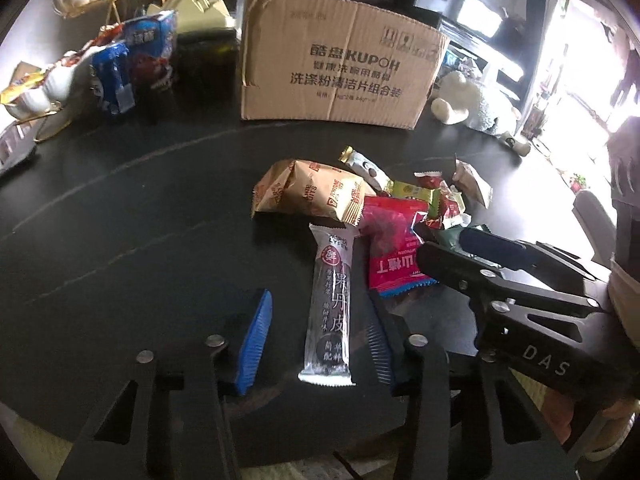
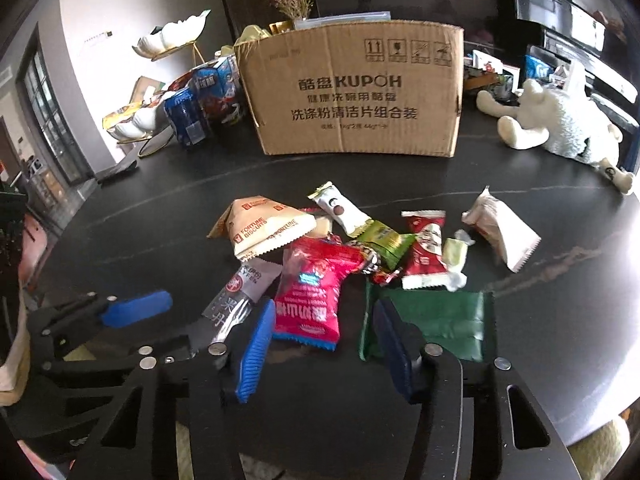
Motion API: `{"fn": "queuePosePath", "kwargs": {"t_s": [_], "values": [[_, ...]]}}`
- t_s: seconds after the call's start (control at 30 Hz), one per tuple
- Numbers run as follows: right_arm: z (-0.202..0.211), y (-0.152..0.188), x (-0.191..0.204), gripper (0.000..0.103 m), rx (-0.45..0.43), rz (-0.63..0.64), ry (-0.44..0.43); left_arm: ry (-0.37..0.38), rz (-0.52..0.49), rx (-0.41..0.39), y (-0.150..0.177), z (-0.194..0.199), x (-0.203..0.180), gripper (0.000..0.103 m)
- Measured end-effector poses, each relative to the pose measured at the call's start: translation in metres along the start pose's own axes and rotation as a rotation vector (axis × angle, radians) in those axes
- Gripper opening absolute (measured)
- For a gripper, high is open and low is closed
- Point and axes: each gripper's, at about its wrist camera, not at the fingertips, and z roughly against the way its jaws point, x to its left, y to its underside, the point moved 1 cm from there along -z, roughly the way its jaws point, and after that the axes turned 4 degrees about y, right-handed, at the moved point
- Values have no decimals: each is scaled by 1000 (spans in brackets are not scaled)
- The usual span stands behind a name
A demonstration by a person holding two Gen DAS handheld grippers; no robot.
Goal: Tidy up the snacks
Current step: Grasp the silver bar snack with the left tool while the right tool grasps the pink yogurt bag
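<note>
A pile of snack packets lies on the dark round table (image 1: 132, 216). A long grey fruit-leather bar (image 1: 331, 304) lies between the fingers of my open left gripper (image 1: 316, 324), which straddles it. Beyond it are a tan biscuit bag (image 1: 312, 192) and a red haw packet (image 1: 394, 248). My right gripper (image 2: 320, 320) is open, with the red haw packet (image 2: 310, 296) just beyond its left finger and a green packet (image 2: 436, 316) by its right finger. The right gripper also shows in the left wrist view (image 1: 460, 248). A cardboard box (image 2: 352, 92) stands behind the pile.
A white plush sheep (image 2: 560, 124) sits at the back right. Blue snack boxes (image 2: 200, 104) and white shell-shaped tiered dishes (image 2: 172, 38) stand left of the cardboard box. A pale wrapped bun (image 2: 500, 232) lies right of the pile.
</note>
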Motion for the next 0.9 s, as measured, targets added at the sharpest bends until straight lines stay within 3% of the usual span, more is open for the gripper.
{"fn": "queuePosePath", "kwargs": {"t_s": [0.3, 0.47, 0.9], "values": [[-18, -7, 8, 48, 39, 7, -49, 45, -21, 43, 0, -21, -4, 40], [-26, -8, 10, 48, 53, 5, -49, 34, -22, 39, -3, -23, 1, 21], [-39, -10, 16, 45, 67, 34, -14, 20, 14, 32, 1, -12, 15, 20]]}}
